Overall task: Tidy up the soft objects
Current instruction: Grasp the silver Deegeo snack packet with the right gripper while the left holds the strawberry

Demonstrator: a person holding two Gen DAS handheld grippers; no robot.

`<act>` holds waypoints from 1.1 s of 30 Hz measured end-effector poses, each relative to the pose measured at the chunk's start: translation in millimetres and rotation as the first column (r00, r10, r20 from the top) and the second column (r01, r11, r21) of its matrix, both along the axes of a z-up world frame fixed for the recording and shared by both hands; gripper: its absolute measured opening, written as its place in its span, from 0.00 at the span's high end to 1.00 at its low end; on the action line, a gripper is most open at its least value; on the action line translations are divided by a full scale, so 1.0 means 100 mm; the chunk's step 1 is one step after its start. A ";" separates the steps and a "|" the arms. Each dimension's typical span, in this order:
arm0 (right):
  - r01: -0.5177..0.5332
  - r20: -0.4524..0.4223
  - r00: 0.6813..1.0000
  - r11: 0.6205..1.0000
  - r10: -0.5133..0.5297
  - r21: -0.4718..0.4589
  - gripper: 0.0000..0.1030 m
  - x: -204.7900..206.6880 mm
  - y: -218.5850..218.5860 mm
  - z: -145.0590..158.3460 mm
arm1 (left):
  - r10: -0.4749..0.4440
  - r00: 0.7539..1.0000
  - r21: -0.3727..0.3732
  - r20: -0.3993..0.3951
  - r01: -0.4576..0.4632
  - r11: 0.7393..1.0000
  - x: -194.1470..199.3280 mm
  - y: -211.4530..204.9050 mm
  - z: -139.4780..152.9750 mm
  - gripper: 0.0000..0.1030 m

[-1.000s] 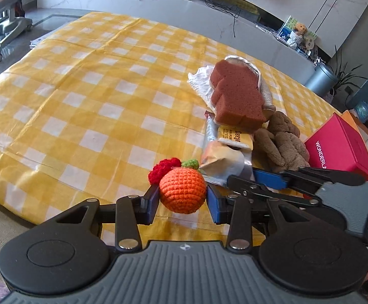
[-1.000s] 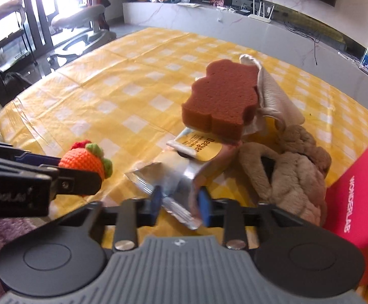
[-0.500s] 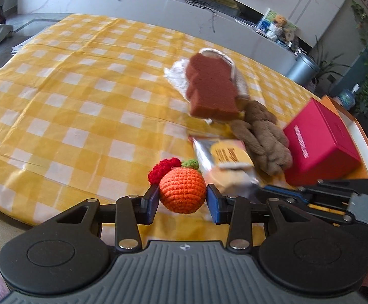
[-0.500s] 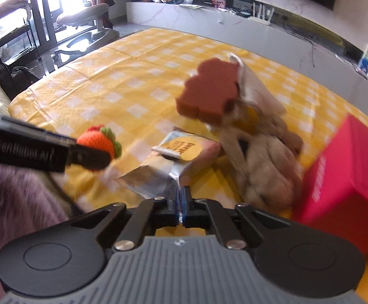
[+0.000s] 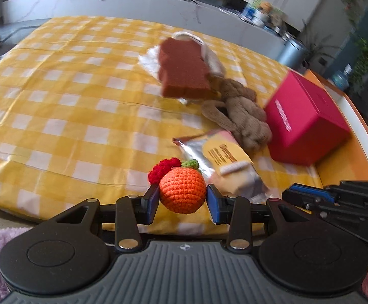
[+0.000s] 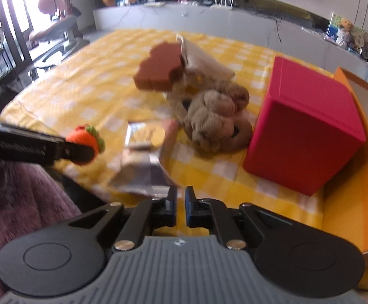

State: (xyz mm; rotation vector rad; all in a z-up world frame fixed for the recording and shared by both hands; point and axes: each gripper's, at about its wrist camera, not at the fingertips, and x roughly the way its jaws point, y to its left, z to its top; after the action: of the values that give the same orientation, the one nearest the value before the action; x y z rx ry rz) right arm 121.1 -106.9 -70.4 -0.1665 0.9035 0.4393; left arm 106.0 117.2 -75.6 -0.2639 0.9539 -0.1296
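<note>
Left gripper (image 5: 182, 198) clamps the crochet orange (image 5: 182, 193) over the table's (image 5: 57, 106) near edge. Right gripper (image 6: 180, 209), jaws just reopened a crack, nothing between them; snack packet (image 6: 145, 162) lies just past it. Lots of bare cloth left of the packet, red box (image 6: 303, 131) blocks its right.

- The crocheted ball (image 5: 182, 192) is orange, with a green tuft and a red knitted bit beside it.
- The cloth (image 5: 57, 101) on the counter is yellow-and-white check.
- The sponge (image 5: 181, 72) is reddish brown.
- The plush toy (image 5: 242, 116) is tan-brown.
- The box (image 5: 308, 121) is magenta-red with pale lettering.
- The packet (image 5: 222, 157) is silver with a yellow label.
- The hand-held gripper pads (image 5: 152, 201) are blue on black arms.
- The tray (image 6: 356, 197) is orange.
</note>
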 end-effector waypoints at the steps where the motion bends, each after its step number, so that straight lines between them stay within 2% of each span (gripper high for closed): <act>1: 0.004 0.006 1.000 1.000 -0.004 0.010 0.87 0.01 0.03 0.01 | 0.028 1.000 0.001 0.000 -0.028 1.000 0.00 0.03 0.00 0.56; 3: 0.028 0.017 0.999 0.999 -0.029 0.028 0.65 0.04 0.09 0.02 | 0.073 0.997 -0.007 0.004 -0.073 0.997 0.01 0.09 0.02 0.56; 4: 0.040 0.020 0.999 0.998 -0.041 0.043 0.61 0.06 0.13 0.02 | 0.087 0.996 -0.016 0.008 -0.087 0.996 0.02 0.13 0.03 0.56; 7: 0.024 0.023 0.999 0.997 -0.025 0.068 0.56 0.12 0.29 0.00 | 0.106 0.994 -0.022 0.014 -0.105 0.994 0.02 0.16 0.03 0.56; 8: 0.015 0.026 1.000 0.998 -0.017 0.059 0.47 0.14 0.35 -0.02 | 0.105 0.994 -0.023 0.012 -0.105 0.994 0.03 0.16 0.02 0.56; 9: 0.011 0.029 1.000 0.999 -0.012 0.048 0.35 0.17 0.41 -0.04 | 0.103 0.995 -0.022 0.010 -0.102 0.994 0.04 0.16 0.02 0.56; 11: -0.001 0.020 1.000 0.999 0.000 0.034 0.28 0.25 0.50 -0.08 | 0.099 0.995 -0.024 0.007 -0.098 0.995 0.05 0.16 0.01 0.56; 15: -0.012 -0.031 0.999 1.000 0.011 -0.023 0.28 0.40 0.64 -0.22 | 0.088 0.996 -0.027 -0.004 -0.088 0.996 0.06 0.16 -0.03 0.56; 20: -0.024 -0.078 0.997 0.998 0.020 -0.050 0.29 0.50 0.69 -0.37 | 0.070 0.998 -0.022 -0.010 -0.070 0.997 0.08 0.13 -0.06 0.56; 22: -0.025 -0.081 0.997 0.998 0.020 -0.056 0.33 0.50 0.69 -0.40 | 0.063 0.998 -0.019 -0.011 -0.063 0.998 0.08 0.12 -0.06 0.56; 23: -0.026 -0.084 0.996 0.998 0.021 -0.059 0.41 0.50 0.68 -0.41 | 0.060 0.998 -0.017 -0.011 -0.060 0.998 0.08 0.11 -0.06 0.56; 24: -0.029 -0.090 0.996 0.998 0.024 -0.057 0.45 0.50 0.68 -0.42 | 0.058 0.998 -0.014 -0.011 -0.058 0.998 0.08 0.10 -0.06 0.56; 33: -0.039 -0.081 0.996 0.998 0.036 -0.046 0.59 0.45 0.67 -0.39 | 0.048 0.999 0.005 0.001 -0.048 0.999 0.06 0.08 -0.05 0.56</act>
State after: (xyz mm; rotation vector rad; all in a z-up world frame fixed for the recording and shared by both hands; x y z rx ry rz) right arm 165.7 -40.2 -109.8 -0.2107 0.9912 0.4622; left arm 112.5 124.8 -80.2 -0.2820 0.9467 -0.0830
